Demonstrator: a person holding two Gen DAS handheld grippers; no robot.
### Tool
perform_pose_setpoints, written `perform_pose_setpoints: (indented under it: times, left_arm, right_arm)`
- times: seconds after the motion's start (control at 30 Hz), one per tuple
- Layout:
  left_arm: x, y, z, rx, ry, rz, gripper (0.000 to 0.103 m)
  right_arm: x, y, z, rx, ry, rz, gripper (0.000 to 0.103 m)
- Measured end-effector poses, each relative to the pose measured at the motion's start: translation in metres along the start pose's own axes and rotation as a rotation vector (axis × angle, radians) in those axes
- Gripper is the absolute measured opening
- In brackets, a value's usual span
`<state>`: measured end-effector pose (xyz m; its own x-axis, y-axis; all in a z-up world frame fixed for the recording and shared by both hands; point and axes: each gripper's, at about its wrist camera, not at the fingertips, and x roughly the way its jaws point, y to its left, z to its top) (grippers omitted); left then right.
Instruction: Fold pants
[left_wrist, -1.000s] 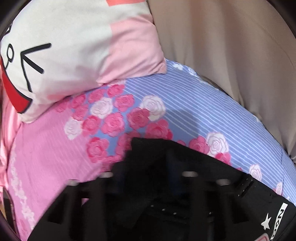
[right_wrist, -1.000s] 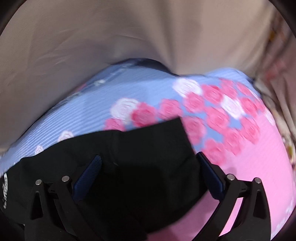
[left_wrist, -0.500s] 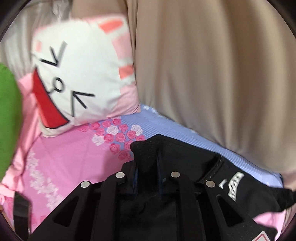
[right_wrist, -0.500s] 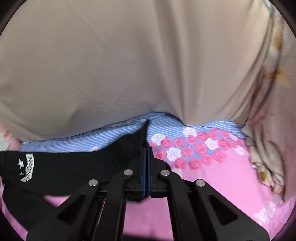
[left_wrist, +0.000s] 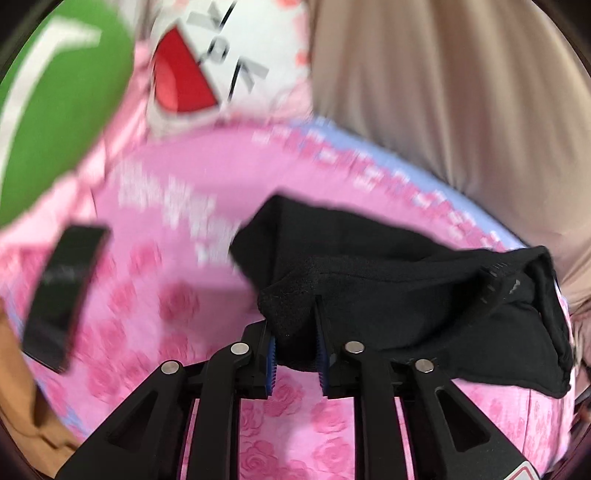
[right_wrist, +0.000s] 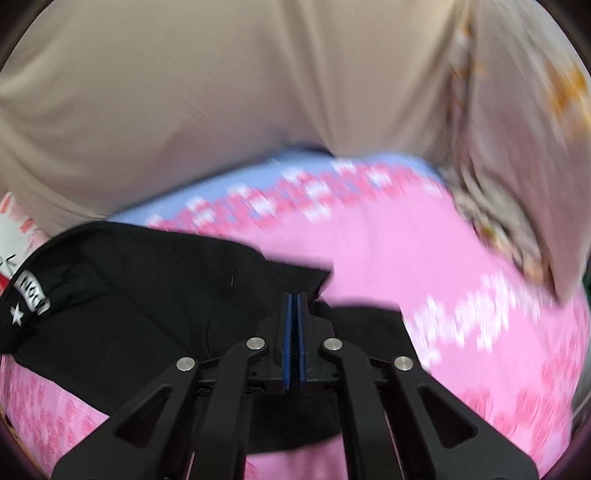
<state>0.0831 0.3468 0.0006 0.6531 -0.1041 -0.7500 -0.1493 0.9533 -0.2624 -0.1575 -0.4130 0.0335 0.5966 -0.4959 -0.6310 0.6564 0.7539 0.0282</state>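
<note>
Left wrist view first: the left tool (left_wrist: 295, 354) has its blue pads nearly together with a thick bunched edge of the black pants (left_wrist: 388, 288) pinched between them. Its jaws have just been easing apart a little, but the fabric sits right between the pads and they press on it. The pants are lifted at that corner and trail off to the right over the bed, which has a pink rose-print bedsheet (left_wrist: 155, 295). A dark phone (left_wrist: 62, 291) lies flat on the sheet to the left, well apart from the pants. Further back there's a white cartoon pillow (left_wrist: 229, 62) with a red mouth, something big and green (left_wrist: 62, 92) at the left edge, and a beige curtain (left_wrist: 461, 92) on the right. Everything but the tool and pants is pretty smeared.

Right wrist view: the right tool (right_wrist: 294, 332) is clamped tight, pads practically touching, with only a thin layer of the pants (right_wrist: 147, 295) caught there. The fabric spreads left from the pads, with a small white label and star (right_wrist: 31, 295) at the far left end. Pink bedsheet (right_wrist: 424, 258) on the right, blue striped band behind it, beige curtain (right_wrist: 221, 92) filling the top.
</note>
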Motion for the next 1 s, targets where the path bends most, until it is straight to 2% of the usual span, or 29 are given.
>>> perform_pose_setpoints:
  times: [0.07,0.1,0.13,0.17,0.2,0.23,0.27,0.3,0.33,0.37,0.47,0.6,0.67,0.83,0.87,0.93,1.0]
  left_arm:
    - [0.005,0.013,-0.004,-0.069,0.010,-0.054,0.024]
    - [0.002,0.019,-0.006,-0.101,0.006,-0.077,0.025]
    - [-0.009,0.023,-0.007,-0.162,-0.012,-0.126,0.025]
    - [-0.016,0.026,-0.008,-0.196,-0.020,-0.155,0.032]
    - [-0.028,0.028,-0.009,-0.250,-0.034,-0.204,0.040]
    - [-0.037,0.029,-0.010,-0.283,-0.049,-0.243,0.046]
    - [-0.045,0.028,-0.013,-0.313,-0.064,-0.273,0.065]
    - [-0.050,0.027,-0.016,-0.347,-0.073,-0.290,0.079]
    - [-0.051,0.024,-0.018,-0.362,-0.073,-0.296,0.081]
    - [-0.047,0.021,-0.019,-0.375,-0.055,-0.303,0.081]
    - [-0.023,0.016,-0.026,-0.438,0.030,-0.324,0.081]
    - [0.013,0.019,-0.038,-0.554,0.154,-0.321,0.081]
    - [0.014,0.023,-0.040,-0.584,0.162,-0.329,0.081]
    - [-0.027,0.039,-0.048,-0.585,0.080,-0.253,0.081]
    - [-0.030,0.044,-0.053,-0.598,0.089,-0.249,0.081]
    - [-0.025,0.050,-0.065,-0.655,0.123,-0.275,0.081]
    - [-0.010,0.052,-0.076,-0.718,0.188,-0.350,0.081]
  right_arm:
    - [-0.008,-0.011,-0.009,0.039,0.015,-0.049,0.007]
    - [-0.015,-0.014,-0.012,0.057,0.012,-0.036,0.009]
    - [-0.024,-0.016,-0.014,0.082,0.001,-0.002,0.020]
    - [-0.031,-0.017,-0.014,0.102,-0.011,0.033,0.034]
    - [-0.040,-0.013,-0.010,0.121,-0.023,0.073,0.070]
    - [-0.043,-0.009,-0.009,0.121,-0.032,0.087,0.089]
    - [-0.046,-0.002,-0.004,0.112,-0.044,0.102,0.090]
    - [-0.043,0.009,0.006,0.089,-0.034,0.137,0.090]
    - [-0.036,0.019,0.015,0.075,-0.019,0.167,0.089]
    - [-0.030,0.028,0.020,0.066,-0.010,0.182,0.089]
    - [0.021,0.060,0.045,0.012,0.070,0.179,0.089]
    - [0.083,0.080,0.057,-0.034,0.142,0.052,0.089]
    - [0.100,0.081,0.056,-0.044,0.156,0.006,0.089]
    - [0.094,0.072,0.045,-0.026,0.140,0.064,0.089]
    - [0.088,0.068,0.043,-0.012,0.132,0.088,0.089]
    - [0.080,0.062,0.041,0.033,0.133,0.139,0.089]
    - [0.076,0.055,0.043,0.095,0.143,0.217,0.089]
